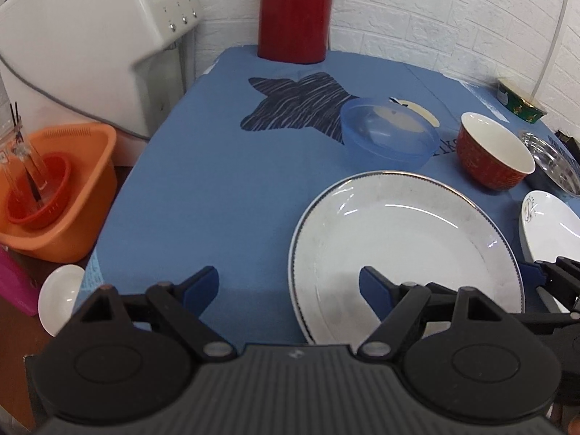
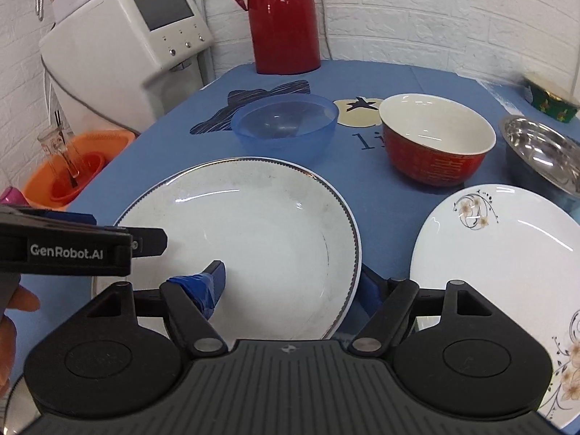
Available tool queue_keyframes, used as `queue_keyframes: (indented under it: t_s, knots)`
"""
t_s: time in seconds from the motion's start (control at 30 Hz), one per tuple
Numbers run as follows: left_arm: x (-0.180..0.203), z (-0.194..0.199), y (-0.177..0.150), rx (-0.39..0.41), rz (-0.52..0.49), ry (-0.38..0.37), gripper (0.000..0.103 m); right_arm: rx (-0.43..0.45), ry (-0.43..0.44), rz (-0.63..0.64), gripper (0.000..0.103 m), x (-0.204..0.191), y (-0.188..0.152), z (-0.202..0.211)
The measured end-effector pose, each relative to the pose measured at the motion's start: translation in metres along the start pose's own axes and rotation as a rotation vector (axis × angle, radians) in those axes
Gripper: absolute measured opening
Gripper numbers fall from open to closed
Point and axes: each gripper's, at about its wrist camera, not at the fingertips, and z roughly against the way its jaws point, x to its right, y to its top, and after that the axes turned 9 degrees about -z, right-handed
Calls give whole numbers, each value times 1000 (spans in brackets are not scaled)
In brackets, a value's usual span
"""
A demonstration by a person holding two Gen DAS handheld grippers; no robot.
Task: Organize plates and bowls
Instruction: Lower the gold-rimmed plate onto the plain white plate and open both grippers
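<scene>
A large white plate with a gilt rim [image 1: 406,239] [image 2: 253,224] lies on the blue tablecloth. My left gripper [image 1: 288,288] is open, straddling the plate's left rim, with one finger over the plate. My right gripper [image 2: 290,288] is open across the plate's right rim, its left finger inside the plate and its right finger outside it. Behind the plate stand a translucent blue bowl [image 1: 388,137] [image 2: 284,123], a red bowl with a white inside [image 1: 493,156] [image 2: 435,145] and a steel bowl [image 2: 543,156]. A flowered white plate [image 2: 500,253] lies to the right.
A red thermos [image 2: 282,18] stands at the table's far edge, with a white appliance [image 2: 127,43] to its left. Left of the table, lower down, sits an orange basin [image 1: 61,195] holding a red strainer and a glass. A green tin [image 2: 551,101] is at the back right.
</scene>
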Motion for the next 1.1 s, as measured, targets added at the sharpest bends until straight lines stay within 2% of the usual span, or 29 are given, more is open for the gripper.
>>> queue_keyframes:
  t_s: [0.1,0.5,0.53,0.6,0.63,0.73,0.87,0.97,1.1]
  knots:
    - [4,-8,-1,-15,-3,0,80,49,0,31,65,-2,-7,0]
    - [12,-10,-2,10,-9,-32,79,81,18,64,70,-2,-12,1]
    - [13,-10,-1,11,-13,-39,77,80,22,66,70,-2,-12,1]
    - [16,-8,-1,26,-37,-72,61,76,38,72,69,-1,-11,2]
    - [18,-7,-1,29,-48,-65,56,70,58,70,69,-1,-11,2]
    - [16,-7,-1,41,-27,-67,50,79,83,45,65,2,-11,5]
    - [16,-5,1,34,-33,-63,47,79,90,22,64,1,-11,6]
    - [19,3,3,61,-54,-36,47,74,96,4,64,-1,-8,9]
    - [18,22,9,97,-46,-35,47,113,101,2,65,-4,-2,25]
